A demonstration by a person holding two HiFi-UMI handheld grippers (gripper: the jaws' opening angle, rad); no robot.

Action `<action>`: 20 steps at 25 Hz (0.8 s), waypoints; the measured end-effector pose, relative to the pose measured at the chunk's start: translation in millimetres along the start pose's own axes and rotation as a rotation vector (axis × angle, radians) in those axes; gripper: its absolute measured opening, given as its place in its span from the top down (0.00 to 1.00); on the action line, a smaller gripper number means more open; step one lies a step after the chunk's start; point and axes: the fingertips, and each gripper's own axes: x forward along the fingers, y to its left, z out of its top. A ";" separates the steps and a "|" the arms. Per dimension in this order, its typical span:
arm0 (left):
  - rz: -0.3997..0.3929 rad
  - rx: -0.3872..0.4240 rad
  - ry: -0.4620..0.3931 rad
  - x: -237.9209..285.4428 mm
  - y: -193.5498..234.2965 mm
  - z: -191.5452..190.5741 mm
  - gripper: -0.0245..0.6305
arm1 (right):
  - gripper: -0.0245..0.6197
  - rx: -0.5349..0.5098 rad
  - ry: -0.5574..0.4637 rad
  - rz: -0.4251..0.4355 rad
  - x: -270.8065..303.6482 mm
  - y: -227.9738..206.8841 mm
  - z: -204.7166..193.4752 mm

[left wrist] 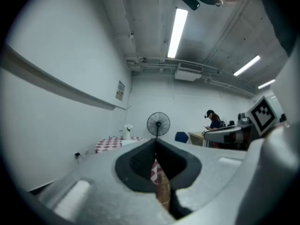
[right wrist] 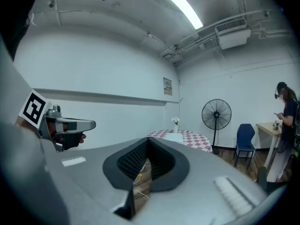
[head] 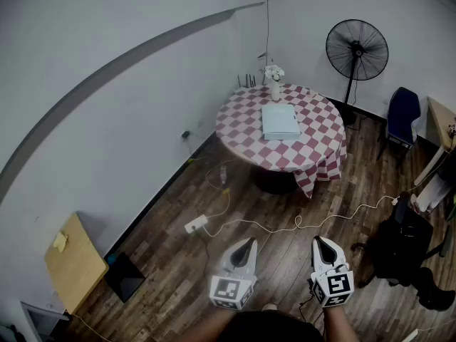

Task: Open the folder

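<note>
Both grippers are pressed shut and carry nothing: the left gripper and the right gripper are held side by side low in the head view, over the wooden floor, and each gripper view shows its dark pads meeting with only floor and tablecloth visible past them. The folder, pale and closed, lies flat on the round checkered table well ahead of the person, far out of reach. It sits near the middle of the tabletop, in front of a small vase of flowers, with a standing fan beyond to the right. Seen from the head, it falls between the lines along which the two grippers point, slightly nearer the left one's, so neither hand has a real advantage. Its longer side seems to run away from the person, which likely puts a short edge closest once the table is reached.
</note>
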 end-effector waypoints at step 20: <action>-0.029 0.007 0.068 92.5 -15.0 -30.3 0.96 | 0.96 0.092 0.003 -0.023 36.9 -75.9 -37.7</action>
